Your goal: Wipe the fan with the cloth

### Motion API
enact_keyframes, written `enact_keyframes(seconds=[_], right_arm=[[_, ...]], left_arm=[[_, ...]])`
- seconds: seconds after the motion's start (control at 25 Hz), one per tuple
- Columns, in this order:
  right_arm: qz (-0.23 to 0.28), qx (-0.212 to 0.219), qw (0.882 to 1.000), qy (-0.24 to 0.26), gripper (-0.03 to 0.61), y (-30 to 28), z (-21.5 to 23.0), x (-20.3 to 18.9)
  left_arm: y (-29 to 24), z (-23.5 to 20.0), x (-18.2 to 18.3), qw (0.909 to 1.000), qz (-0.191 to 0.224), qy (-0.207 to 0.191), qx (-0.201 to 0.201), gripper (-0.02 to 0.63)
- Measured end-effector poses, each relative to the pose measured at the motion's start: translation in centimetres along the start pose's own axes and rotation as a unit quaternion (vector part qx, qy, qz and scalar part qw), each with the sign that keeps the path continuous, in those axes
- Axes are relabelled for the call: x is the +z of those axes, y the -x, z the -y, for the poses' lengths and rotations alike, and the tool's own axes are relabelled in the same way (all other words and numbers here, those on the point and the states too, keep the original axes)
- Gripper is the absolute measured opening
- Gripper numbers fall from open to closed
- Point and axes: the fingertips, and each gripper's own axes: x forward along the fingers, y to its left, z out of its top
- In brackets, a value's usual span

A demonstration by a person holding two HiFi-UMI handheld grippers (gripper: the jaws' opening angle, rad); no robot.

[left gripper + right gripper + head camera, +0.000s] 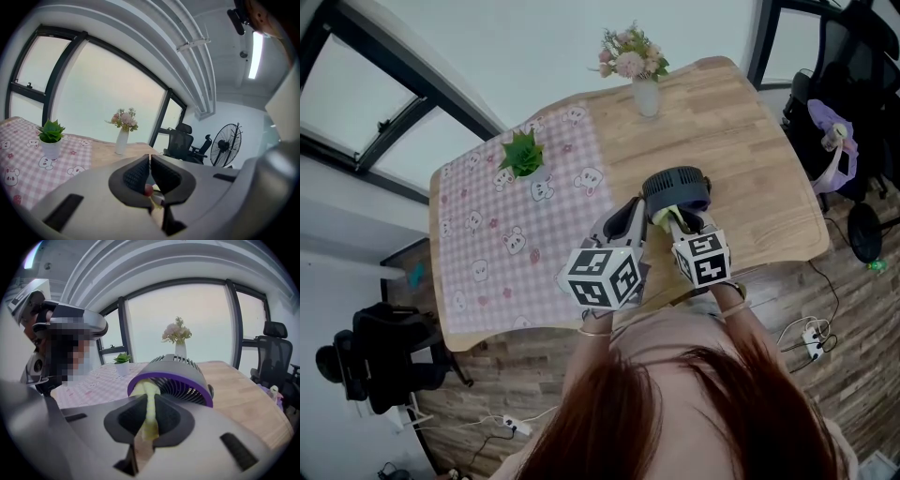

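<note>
A small dark round fan with a purple rim stands on the wooden table near its front edge. My right gripper is shut on a pale yellow cloth, and the cloth is pressed against the near side of the fan's rim. A bit of the cloth shows beside the fan in the head view. My left gripper hovers just left of the fan. Its jaws are shut with nothing between the pads, and the small fan is out of its view.
A pink checked tablecloth covers the table's left half, with a potted plant on it. A vase of flowers stands at the far edge. An office chair and a floor fan stand off to the right.
</note>
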Motion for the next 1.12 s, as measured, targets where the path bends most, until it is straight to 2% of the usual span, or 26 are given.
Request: enact_keyframes(seconds=[0.32, 0.76, 1.12], right_arm=[[0.019, -0.011, 0.999, -0.026, 0.038, 0.9, 1.1, 0.5], [0.039, -0.057, 0.995, -0.078, 0.038, 1.8, 4.7, 0.4], [0.034, -0.045, 0.994, -0.088, 0.038, 1.7, 4.8, 0.4]], left_arm=[[0.2, -0.4, 0.1, 1.0000, 0.004, -0.001, 0.007, 0.017], [0.3, -0.2, -0.1, 0.9999, 0.004, -0.009, 0.011, 0.017], [-0.6, -0.2, -0.4, 0.9998, -0.010, -0.017, -0.001, 0.017]])
